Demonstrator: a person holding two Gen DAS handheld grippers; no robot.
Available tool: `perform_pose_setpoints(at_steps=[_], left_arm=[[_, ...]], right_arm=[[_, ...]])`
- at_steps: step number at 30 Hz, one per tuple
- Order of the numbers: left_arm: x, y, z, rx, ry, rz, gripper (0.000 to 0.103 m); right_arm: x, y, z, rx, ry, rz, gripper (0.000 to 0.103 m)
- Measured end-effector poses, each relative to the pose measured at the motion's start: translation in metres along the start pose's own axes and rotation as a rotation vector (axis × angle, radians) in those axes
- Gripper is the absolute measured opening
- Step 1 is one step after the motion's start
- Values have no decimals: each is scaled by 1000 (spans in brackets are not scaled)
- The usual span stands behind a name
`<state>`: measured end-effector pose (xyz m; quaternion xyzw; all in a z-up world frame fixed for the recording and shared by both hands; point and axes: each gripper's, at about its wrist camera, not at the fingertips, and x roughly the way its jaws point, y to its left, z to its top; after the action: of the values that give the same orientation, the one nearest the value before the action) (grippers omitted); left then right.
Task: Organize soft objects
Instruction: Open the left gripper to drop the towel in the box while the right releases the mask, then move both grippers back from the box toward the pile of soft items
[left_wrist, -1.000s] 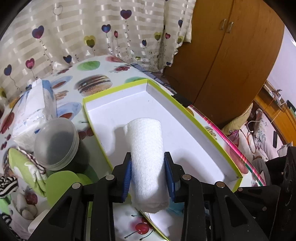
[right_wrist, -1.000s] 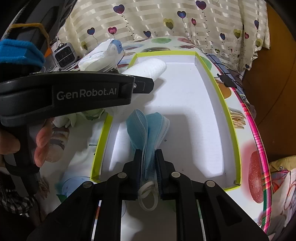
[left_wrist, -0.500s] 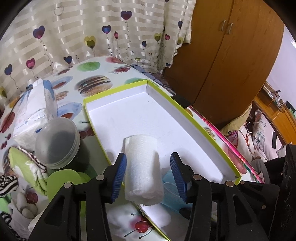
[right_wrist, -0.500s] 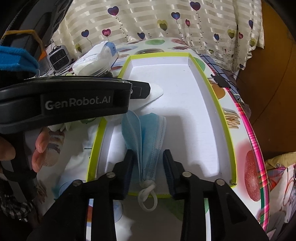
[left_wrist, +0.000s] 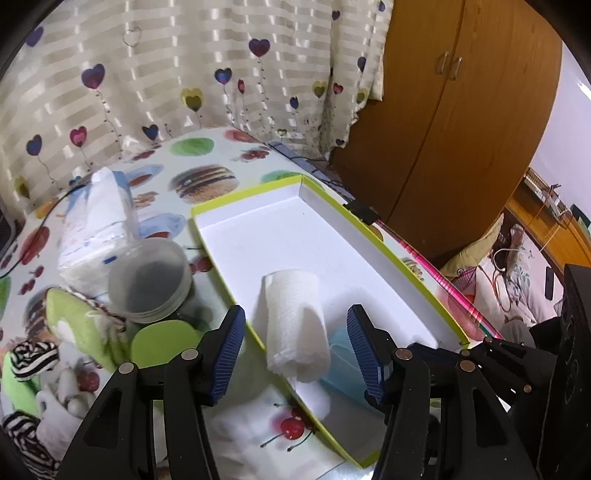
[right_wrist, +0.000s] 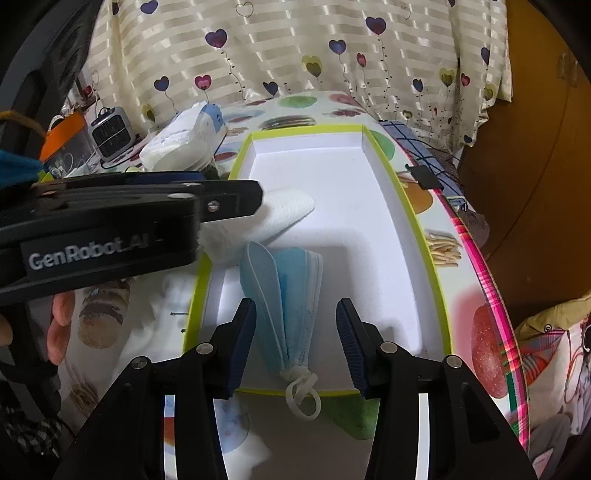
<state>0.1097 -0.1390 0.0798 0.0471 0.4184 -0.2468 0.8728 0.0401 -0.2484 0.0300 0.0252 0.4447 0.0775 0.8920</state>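
White tissue pack (left_wrist: 94, 221) lies at the far left of the patterned table (left_wrist: 207, 155), with a lidded jar (left_wrist: 149, 278) just in front of it and a striped cloth (left_wrist: 33, 360) nearer the camera. Next comes the green-rimmed box (left_wrist: 402, 258), white inside. The left gripper (left_wrist: 297, 354) hangs with its 2 blue pads spread wide on either side of a rolled white towel (left_wrist: 295, 325), not touching it; the roll lies in the box against its left wall, one end poking over the rim. Just right of the towel rests a bundle of blue face masks (right_wrist: 291, 306), its knotted ear loops (right_wrist: 303, 395) hanging over the near rim. The right gripper (right_wrist: 295, 347) straddles the bundle with its fingers apart, clear of it.
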Motion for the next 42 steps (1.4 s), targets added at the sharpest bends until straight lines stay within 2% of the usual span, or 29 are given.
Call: perform_pose_setpoints(at_steps=[7, 17, 34, 42], left_arm=[[-23, 6, -10, -10, -28, 20, 59], [-57, 26, -31, -37, -71, 98, 59], [-100, 71, -70, -118, -103, 156, 59], [-126, 116, -97, -208, -125, 259, 59]], right_arm=[[-10, 7, 3, 14, -36, -9, 47], [-19, 28, 4, -2, -76, -10, 47], [-30, 71, 6, -40, -153, 71, 47], [-31, 100, 10, -88, -184, 128, 47]])
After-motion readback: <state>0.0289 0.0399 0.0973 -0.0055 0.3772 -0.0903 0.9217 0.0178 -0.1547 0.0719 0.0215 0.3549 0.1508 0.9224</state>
